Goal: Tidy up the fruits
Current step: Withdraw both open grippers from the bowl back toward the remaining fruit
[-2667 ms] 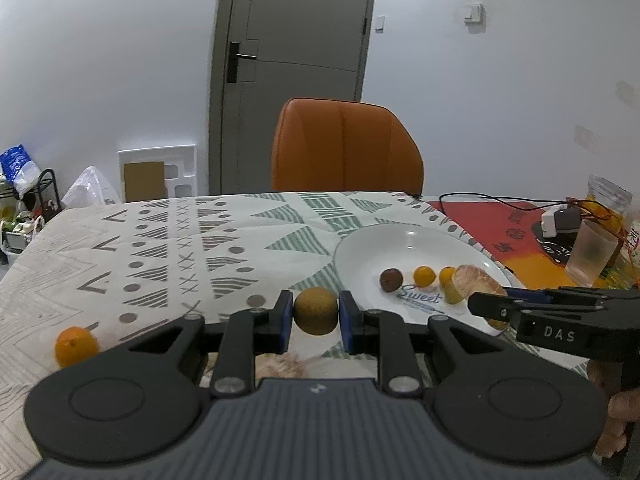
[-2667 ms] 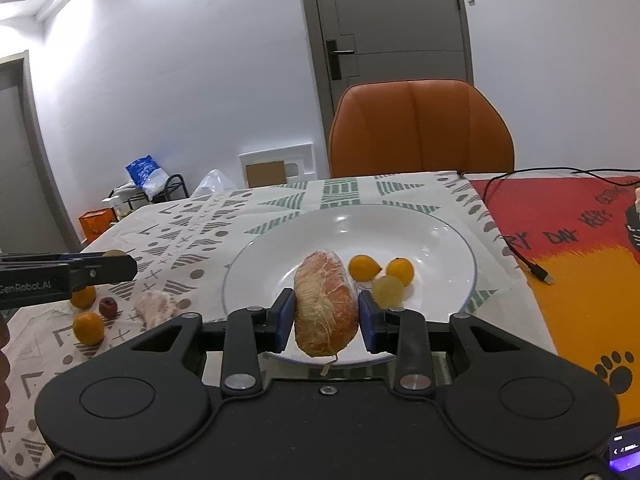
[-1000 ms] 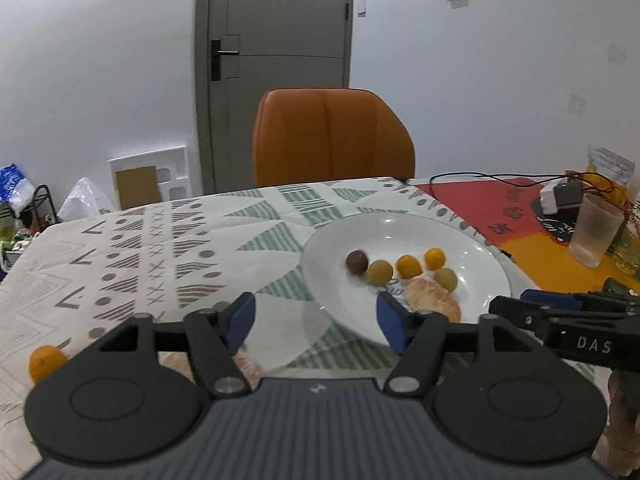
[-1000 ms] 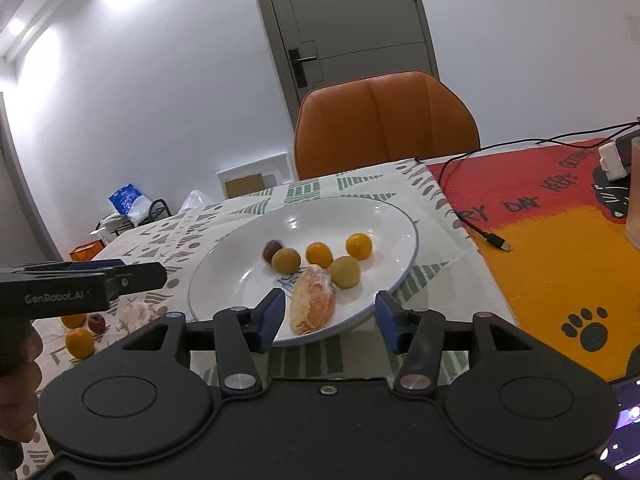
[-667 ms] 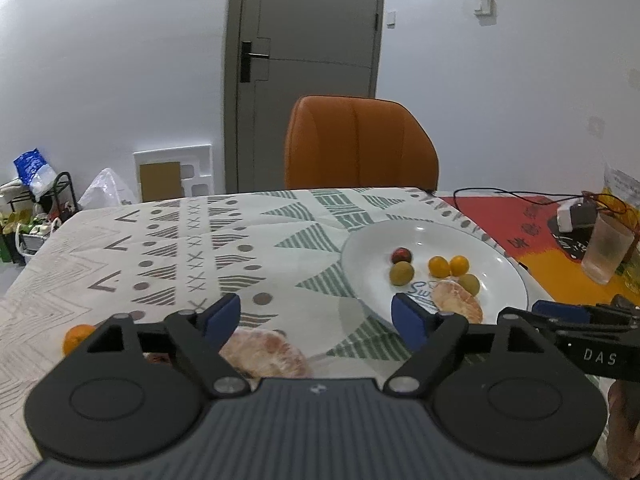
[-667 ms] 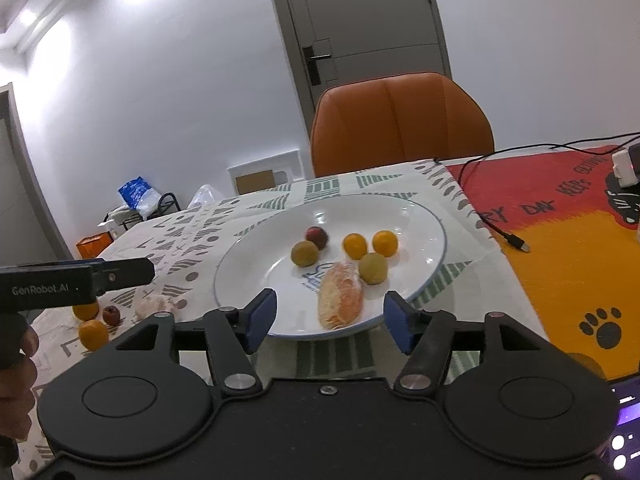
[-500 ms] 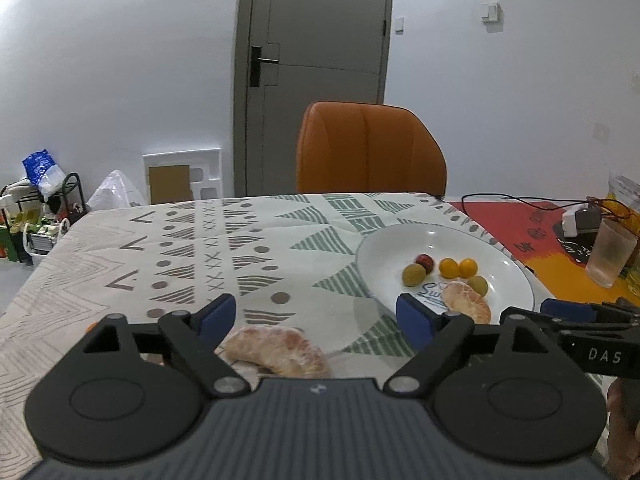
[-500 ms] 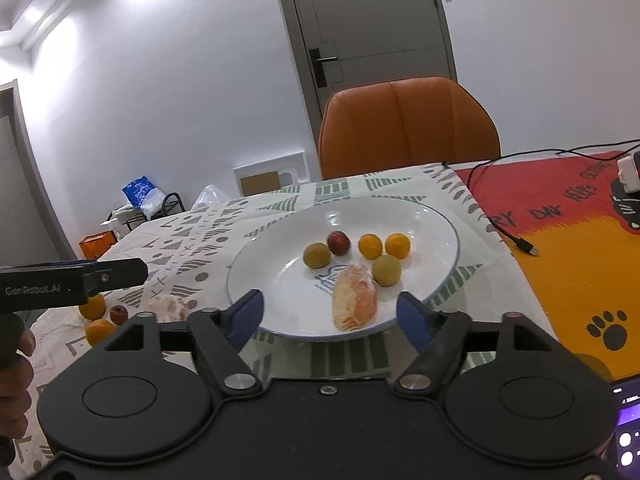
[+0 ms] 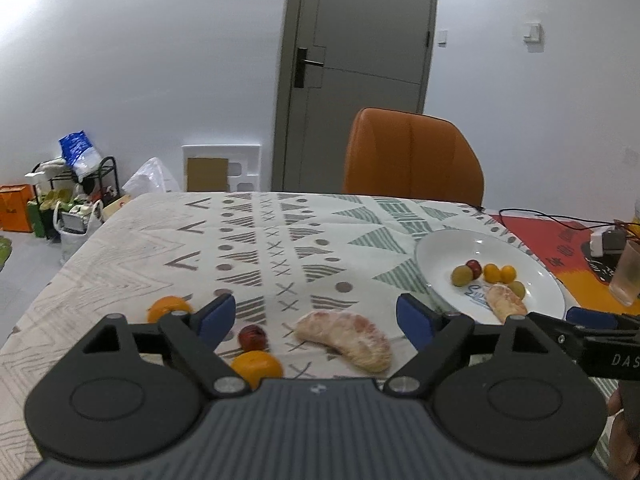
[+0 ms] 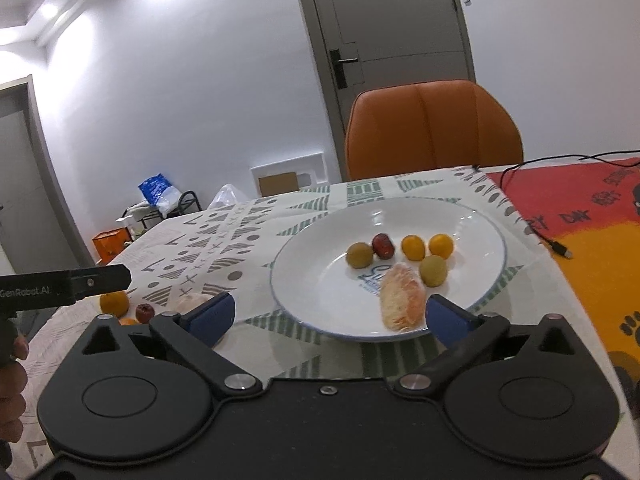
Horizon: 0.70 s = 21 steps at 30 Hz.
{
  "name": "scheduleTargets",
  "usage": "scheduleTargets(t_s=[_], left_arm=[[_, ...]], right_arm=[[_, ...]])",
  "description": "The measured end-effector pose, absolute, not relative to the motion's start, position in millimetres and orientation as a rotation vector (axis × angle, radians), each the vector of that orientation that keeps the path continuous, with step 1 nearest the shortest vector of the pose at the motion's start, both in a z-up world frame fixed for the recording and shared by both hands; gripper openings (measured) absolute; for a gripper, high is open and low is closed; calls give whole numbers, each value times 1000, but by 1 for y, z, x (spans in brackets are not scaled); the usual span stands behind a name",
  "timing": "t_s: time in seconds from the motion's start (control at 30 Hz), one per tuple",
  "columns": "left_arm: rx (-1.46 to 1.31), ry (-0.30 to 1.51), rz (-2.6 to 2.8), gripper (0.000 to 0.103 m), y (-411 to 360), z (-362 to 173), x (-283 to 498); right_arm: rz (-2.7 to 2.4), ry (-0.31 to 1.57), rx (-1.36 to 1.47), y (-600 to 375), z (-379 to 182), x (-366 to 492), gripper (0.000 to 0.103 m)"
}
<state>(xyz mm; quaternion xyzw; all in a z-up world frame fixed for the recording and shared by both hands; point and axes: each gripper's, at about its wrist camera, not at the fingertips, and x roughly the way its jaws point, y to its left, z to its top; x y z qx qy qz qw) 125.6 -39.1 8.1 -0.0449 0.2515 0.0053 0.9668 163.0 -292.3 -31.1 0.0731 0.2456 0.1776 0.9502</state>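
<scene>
A white plate holds several small fruits and a peeled citrus segment. My right gripper hangs just before the plate's near rim. Its jaws are opening, with nothing pressed between them. My left gripper is open over the patterned cloth. Ahead of it lie a second peeled segment, a red jujube and two oranges. The plate shows to its right. Each gripper's fingers appear at the edge of the other's view.
An orange chair stands behind the table. A red-and-orange mat with a black cable lies right of the plate. A plastic cup stands at the far right. The table's left edge drops to floor clutter.
The left gripper let go of a greenish round fruit and the right let go of the peeled segment, both on the plate. Both opened wide and drew back. The left swung left towards the loose fruits.
</scene>
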Motion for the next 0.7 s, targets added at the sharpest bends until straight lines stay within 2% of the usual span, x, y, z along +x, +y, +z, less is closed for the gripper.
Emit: scheduleTargets(t_s=[0.7], left_arm=[[-114,527,80,86,-10,-12,107]], right_arm=[[469,516,80,-248,-28,153,103]])
